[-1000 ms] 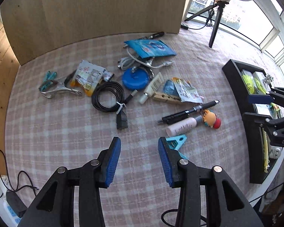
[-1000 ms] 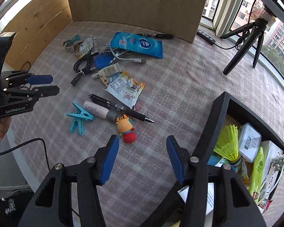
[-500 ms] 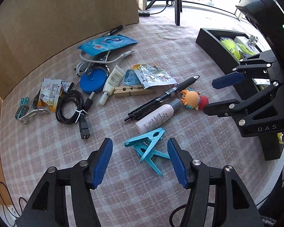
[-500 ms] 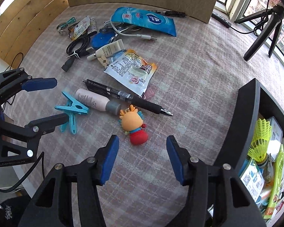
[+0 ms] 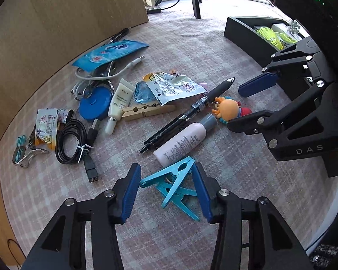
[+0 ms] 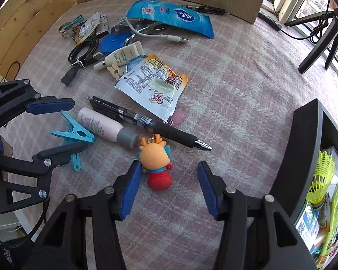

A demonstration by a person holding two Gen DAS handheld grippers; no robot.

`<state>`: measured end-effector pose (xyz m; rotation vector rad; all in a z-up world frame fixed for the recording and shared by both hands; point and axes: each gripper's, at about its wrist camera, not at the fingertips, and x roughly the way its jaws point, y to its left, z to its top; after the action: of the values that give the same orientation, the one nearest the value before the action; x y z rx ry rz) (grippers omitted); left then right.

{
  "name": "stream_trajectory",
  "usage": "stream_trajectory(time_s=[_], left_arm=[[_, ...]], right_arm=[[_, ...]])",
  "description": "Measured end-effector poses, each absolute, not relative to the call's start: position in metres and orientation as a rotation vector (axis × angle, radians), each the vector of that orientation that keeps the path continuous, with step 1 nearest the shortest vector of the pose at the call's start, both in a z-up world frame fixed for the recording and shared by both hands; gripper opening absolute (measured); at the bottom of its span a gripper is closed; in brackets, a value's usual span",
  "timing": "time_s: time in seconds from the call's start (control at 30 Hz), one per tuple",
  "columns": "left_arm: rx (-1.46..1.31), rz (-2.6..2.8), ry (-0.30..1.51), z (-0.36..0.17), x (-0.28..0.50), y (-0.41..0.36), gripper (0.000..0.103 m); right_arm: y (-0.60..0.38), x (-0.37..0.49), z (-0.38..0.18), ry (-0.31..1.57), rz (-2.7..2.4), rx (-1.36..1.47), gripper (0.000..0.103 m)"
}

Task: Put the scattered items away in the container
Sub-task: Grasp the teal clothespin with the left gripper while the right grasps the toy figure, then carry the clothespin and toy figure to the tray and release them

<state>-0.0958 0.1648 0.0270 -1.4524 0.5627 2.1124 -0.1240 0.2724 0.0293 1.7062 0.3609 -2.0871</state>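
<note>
Two light-blue clothespins (image 5: 173, 180) lie crossed on the checked cloth. My left gripper (image 5: 165, 165) points down over them with its jaws closing on either side; the pads stand right at the ends of the clips, and no firm press shows. In the right wrist view the left gripper (image 6: 80, 123) straddles the same clothespins (image 6: 76, 132). An orange-headed toy figure (image 6: 156, 157) with a red base lies between the open jaws of my right gripper (image 6: 169, 164), nearer the left finger. The black container (image 6: 304, 157) stands at the right, holding several items.
Beside the clips lie a pink bottle (image 5: 182, 139) and a black pen (image 5: 191, 110). Further back are a coffee sachet (image 6: 155, 85), a wooden clothespin (image 5: 146, 111), a cream tube (image 5: 119, 103), a coiled black cable (image 5: 72, 141) and a blue wipes pack (image 6: 169, 15). A cardboard wall and a tripod (image 6: 320, 42) stand behind.
My left gripper rolled and came down over the blue clothespins, which now lie between its jaws. The right gripper sank over the toy figure, which now sits between its fingers.
</note>
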Motion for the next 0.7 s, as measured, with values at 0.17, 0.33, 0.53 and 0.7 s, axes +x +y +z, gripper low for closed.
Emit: stream_trajectory(time_s=[0.17, 0.33, 0.53, 0.7], left_arm=[[-1.449, 2.102, 0.542, 0.030, -0.095, 0.163, 0.037], [-1.450, 2.118, 0.511, 0.035, -0.091, 0.159, 0.031], [-1.455, 2.151, 0.440, 0.045, -0.089, 0.152, 0.031], [-1.412, 2.187, 0.425, 0.063, -0.086, 0.155, 0.031]], right_arm=[[0.270, -0.124, 0.032, 0.341, -2.073, 1.703, 0.031], [0.271, -0.123, 0.033, 0.299, -2.068, 1.715, 0.026], [0.282, -0.121, 0.044, 0.213, -2.084, 1.721, 0.016], [0.294, -0.119, 0.063, 0.171, -2.129, 1.694, 0.014]])
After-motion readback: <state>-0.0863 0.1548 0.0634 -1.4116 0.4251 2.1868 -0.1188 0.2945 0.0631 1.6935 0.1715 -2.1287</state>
